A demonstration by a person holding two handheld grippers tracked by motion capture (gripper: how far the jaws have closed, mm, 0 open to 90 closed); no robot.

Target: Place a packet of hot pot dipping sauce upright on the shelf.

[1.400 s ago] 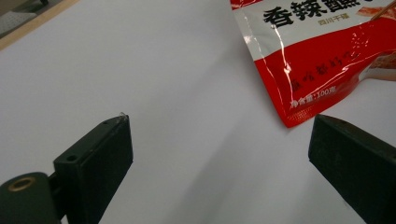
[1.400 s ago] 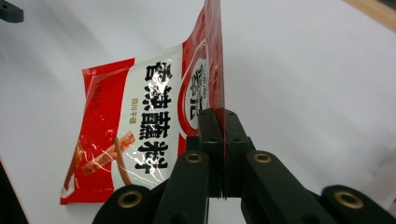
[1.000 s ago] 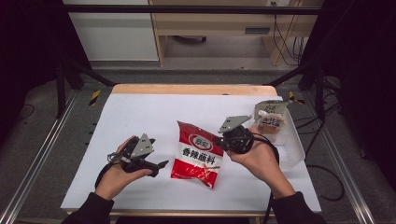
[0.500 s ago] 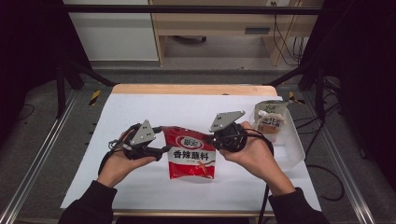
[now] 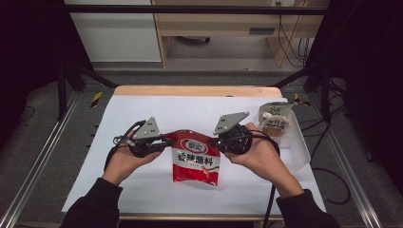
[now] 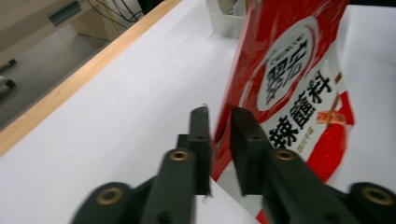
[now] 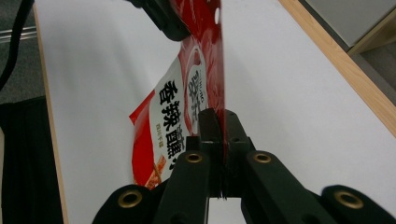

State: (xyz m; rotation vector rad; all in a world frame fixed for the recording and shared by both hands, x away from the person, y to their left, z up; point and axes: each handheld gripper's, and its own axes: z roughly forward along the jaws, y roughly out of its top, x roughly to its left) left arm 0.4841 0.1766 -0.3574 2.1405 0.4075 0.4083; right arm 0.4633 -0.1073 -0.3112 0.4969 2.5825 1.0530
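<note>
A red sachet with a white label [image 5: 196, 159] hangs upright over the white table, lifted by its top edge. My right gripper [image 5: 214, 141] is shut on its top right corner; in the right gripper view the jaws [image 7: 219, 123] pinch the sachet [image 7: 187, 107] edge-on. At the top left corner is my left gripper [image 5: 164, 141]. In the left gripper view its jaws [image 6: 219, 126] straddle the sachet's [image 6: 289, 93] edge with a narrow gap still showing. The left gripper [image 7: 163, 18] also appears past the sachet in the right gripper view.
A white bin [image 5: 297, 142] at the table's right side holds a brown and white packet [image 5: 274, 121]; it shows too in the left gripper view as the bin [image 6: 224, 23]. The table's wooden far edge [image 5: 199, 90] runs behind. A metal rail [image 5: 33, 171] flanks the left.
The right gripper lifted the sachet from lying flat and carried it left toward centre. The left gripper moved right and up to the sachet's top left corner, its jaws now around the edge.
</note>
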